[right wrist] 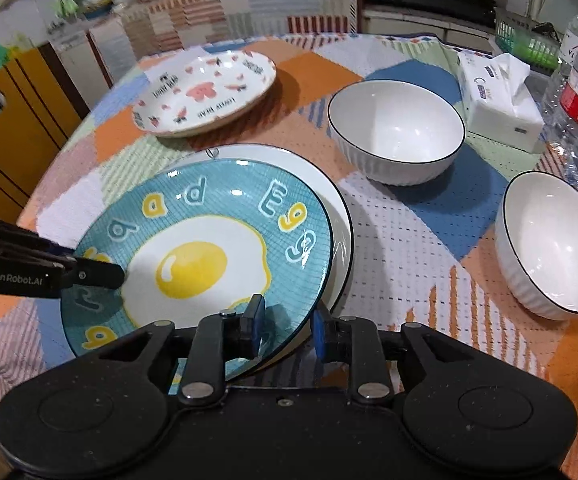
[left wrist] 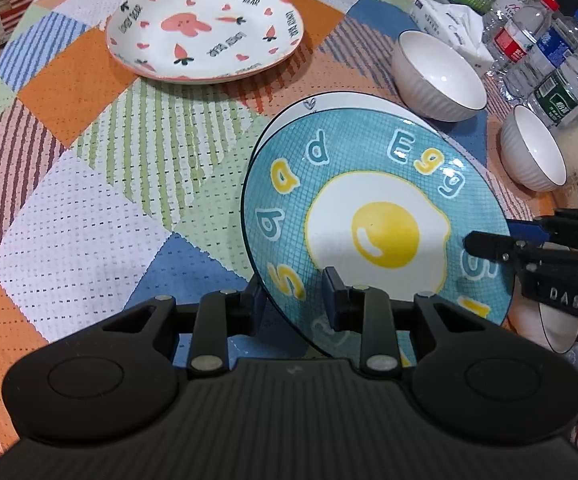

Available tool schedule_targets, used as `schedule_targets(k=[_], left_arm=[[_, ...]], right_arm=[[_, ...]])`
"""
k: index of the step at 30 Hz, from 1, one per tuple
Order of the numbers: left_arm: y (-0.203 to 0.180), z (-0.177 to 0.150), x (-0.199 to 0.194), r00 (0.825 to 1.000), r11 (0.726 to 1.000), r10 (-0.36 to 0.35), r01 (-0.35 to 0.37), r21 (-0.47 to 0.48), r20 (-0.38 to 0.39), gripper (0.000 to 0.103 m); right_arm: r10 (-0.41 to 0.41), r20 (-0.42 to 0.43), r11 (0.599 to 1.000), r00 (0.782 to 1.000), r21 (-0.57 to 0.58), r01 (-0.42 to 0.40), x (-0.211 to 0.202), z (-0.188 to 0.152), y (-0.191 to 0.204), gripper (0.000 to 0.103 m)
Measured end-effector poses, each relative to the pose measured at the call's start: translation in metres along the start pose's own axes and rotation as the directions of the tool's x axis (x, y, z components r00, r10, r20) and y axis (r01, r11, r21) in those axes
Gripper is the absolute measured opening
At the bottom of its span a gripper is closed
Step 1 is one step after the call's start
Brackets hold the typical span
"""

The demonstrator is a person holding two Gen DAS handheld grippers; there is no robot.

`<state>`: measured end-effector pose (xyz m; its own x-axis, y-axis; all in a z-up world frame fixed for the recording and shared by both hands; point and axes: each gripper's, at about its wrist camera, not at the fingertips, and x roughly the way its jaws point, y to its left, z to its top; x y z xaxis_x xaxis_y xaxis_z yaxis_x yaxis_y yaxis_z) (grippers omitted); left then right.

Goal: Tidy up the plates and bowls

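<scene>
Both tools are pinching the egg plate [right wrist: 197, 256] by opposite rims, your left tool [left wrist: 295, 294] on one edge and your right tool [right wrist: 289, 322] on the other, holding it tilted above the white plate [right wrist: 329, 196] on the table [left wrist: 89, 208]. Those are thin edge grips on glazed ceramic, so if either tool slackens or you pull them apart, it could slip and crack against the one beneath.

Tissue box [right wrist: 499, 100], water bottles [left wrist: 545, 52], patchwork tablecloth [left wrist: 89, 184]

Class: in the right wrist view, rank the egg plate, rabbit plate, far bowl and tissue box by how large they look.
1. egg plate, though nearest the camera.
2. far bowl and rabbit plate: too alike to rank.
3. tissue box.
</scene>
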<state>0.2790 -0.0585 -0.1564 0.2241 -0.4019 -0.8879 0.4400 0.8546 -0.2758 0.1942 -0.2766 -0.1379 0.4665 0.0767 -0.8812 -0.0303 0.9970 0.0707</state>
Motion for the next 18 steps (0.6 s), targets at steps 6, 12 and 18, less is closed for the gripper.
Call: schedule_targets(k=[6,12,18], left_arm=[[-0.002,0.002,0.004,1.0,1.0,0.006,-0.005,0.023,-0.025,0.028],[-0.005,0.005,0.008,0.999,1.0,0.013,-0.012,0.027,-0.036,0.026],[-0.002,0.005,0.006,0.999,1.0,0.005,-0.004,0.018,-0.038,0.026]], right_arm=[[-0.103,-0.02,0.992,0.995,-0.079,0.101,0.004,0.001,0.015,0.034],[-0.216,-0.015,0.962,0.976,-0.177,0.21,0.011,0.0,0.032,0.034],[-0.262,0.027,0.943,0.965,-0.204,0.262,0.014,0.0,0.036,0.034]])
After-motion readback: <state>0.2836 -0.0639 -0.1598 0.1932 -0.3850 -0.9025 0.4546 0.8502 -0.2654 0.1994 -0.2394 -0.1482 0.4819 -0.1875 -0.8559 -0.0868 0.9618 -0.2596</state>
